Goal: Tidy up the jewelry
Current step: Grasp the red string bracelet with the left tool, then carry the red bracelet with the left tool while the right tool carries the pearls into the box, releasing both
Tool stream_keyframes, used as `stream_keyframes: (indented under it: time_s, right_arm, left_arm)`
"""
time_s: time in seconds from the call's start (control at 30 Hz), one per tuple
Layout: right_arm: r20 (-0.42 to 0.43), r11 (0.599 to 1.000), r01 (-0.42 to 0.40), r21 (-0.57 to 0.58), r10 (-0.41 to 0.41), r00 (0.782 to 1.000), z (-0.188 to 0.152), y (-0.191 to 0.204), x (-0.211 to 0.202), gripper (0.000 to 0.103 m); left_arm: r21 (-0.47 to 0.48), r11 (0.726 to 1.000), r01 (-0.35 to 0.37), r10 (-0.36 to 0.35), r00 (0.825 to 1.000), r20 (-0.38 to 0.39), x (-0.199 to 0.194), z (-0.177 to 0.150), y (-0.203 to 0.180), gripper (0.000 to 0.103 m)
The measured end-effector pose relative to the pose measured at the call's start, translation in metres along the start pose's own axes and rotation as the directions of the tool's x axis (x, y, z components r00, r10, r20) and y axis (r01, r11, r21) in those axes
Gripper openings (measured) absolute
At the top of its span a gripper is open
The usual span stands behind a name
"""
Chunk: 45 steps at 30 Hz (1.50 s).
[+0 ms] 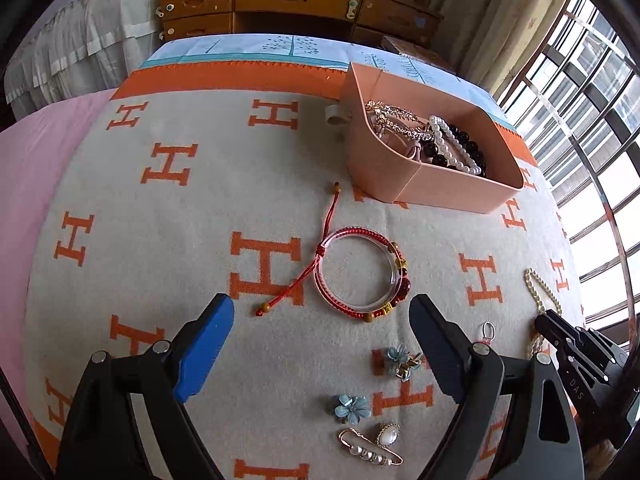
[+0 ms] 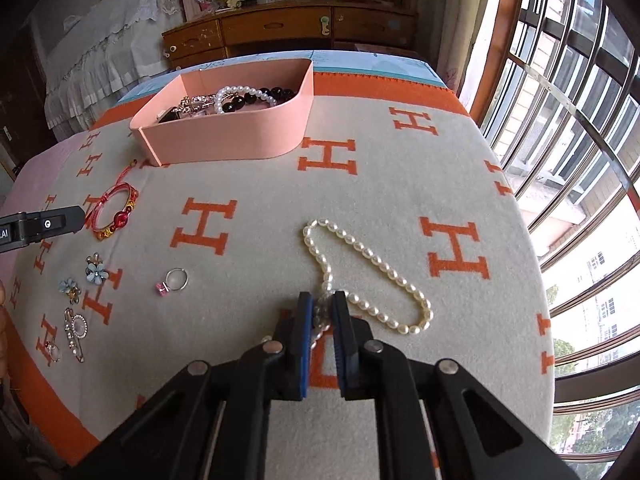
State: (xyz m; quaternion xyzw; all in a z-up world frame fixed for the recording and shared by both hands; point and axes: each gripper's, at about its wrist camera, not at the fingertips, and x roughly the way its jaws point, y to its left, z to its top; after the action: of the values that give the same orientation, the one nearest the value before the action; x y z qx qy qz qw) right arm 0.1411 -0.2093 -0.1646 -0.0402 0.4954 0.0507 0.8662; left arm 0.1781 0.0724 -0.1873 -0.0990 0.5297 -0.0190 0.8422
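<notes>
A pink box [image 1: 424, 190] [image 2: 224, 140] on the blanket holds pearl, black-bead and gold pieces. My right gripper [image 2: 322, 300] is shut on a white pearl necklace [image 2: 372, 260] whose loop lies on the blanket; the necklace also shows in the left wrist view [image 1: 542, 294]. My left gripper [image 1: 320, 312] is open above the blanket, just short of a red cord bracelet with a clear bangle [image 1: 360, 276] [image 2: 114, 210]. Blue flower earrings [image 1: 352, 408] [image 2: 95, 272], a pearl pin [image 1: 370, 446] and a ring with a pink stone [image 2: 174, 280] lie nearby.
The bed is covered by a beige blanket with orange H marks [image 1: 160, 240] [image 2: 400, 184]. A wooden dresser [image 1: 296, 4] stands beyond the bed. Barred windows [image 2: 580, 120] run along the right. A small white ring [image 1: 335, 114] lies left of the box.
</notes>
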Motion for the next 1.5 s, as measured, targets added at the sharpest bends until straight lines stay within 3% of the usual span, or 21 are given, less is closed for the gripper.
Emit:
stream_keyframes:
  time_s: [0.13,0.2,0.37,0.43,0.6,0.67,0.7,0.73,1.03,1.37,1.5]
  right_arm:
    - [-0.005,0.997,-0.062,0.049,0.063,0.998,-0.001,-0.008,-0.001,0.009]
    - [-0.010,0.991,-0.106,0.085,0.107,0.994,-0.001,-0.015,-0.002,0.009]
    - [-0.004,0.980,-0.157,0.126,0.159,0.987,-0.004,-0.023,-0.002,0.009]
    - [0.000,0.978,-0.166,0.129,0.167,0.986,-0.004,-0.023,-0.002,0.009]
    - [0.006,0.971,-0.194,0.140,0.195,0.981,-0.005,-0.026,-0.001,0.009]
    - [0.009,0.968,-0.206,0.146,0.207,0.978,-0.005,-0.029,-0.001,0.009]
    - [0.010,0.966,-0.213,0.150,0.214,0.977,-0.005,-0.030,-0.001,0.009]
    - [0.010,0.963,-0.219,0.154,0.220,0.975,-0.005,-0.031,-0.001,0.009]
    - [0.040,0.961,-0.240,0.136,0.237,0.971,-0.003,-0.027,-0.019,0.009]
    - [0.207,0.966,-0.258,0.026,0.247,0.947,0.048,-0.014,-0.093,0.009]
    - [0.318,0.968,-0.248,-0.026,0.243,0.916,0.083,-0.006,-0.133,0.009]
  left_arm:
    - [0.000,1.000,0.013,-0.013,0.998,-0.057,0.012,0.012,-0.002,0.058]
    - [-0.022,0.999,0.025,-0.027,0.995,-0.096,0.018,0.016,-0.002,0.050]
    - [-0.029,0.999,0.034,-0.038,0.989,-0.145,0.027,0.025,-0.007,0.047]
    - [-0.031,0.999,0.028,-0.033,0.986,-0.166,0.031,0.027,-0.008,0.038]
    - [-0.028,1.000,-0.008,0.003,0.985,-0.170,0.036,0.030,-0.013,0.033]
    - [-0.007,0.999,-0.038,0.037,0.985,-0.166,0.037,0.032,-0.017,0.024]
    - [0.005,0.998,-0.063,0.063,0.985,-0.160,0.039,0.032,-0.020,0.009]
    - [0.008,0.998,-0.067,0.067,0.984,-0.163,0.041,0.033,-0.021,0.005]
    - [-0.046,0.999,0.028,-0.034,0.992,-0.122,0.026,0.027,-0.016,0.004]
    - [0.067,0.993,0.092,-0.095,0.994,0.048,-0.059,0.052,-0.045,0.004]
    - [0.117,0.989,0.086,-0.098,0.989,0.107,-0.089,0.075,-0.059,0.004]
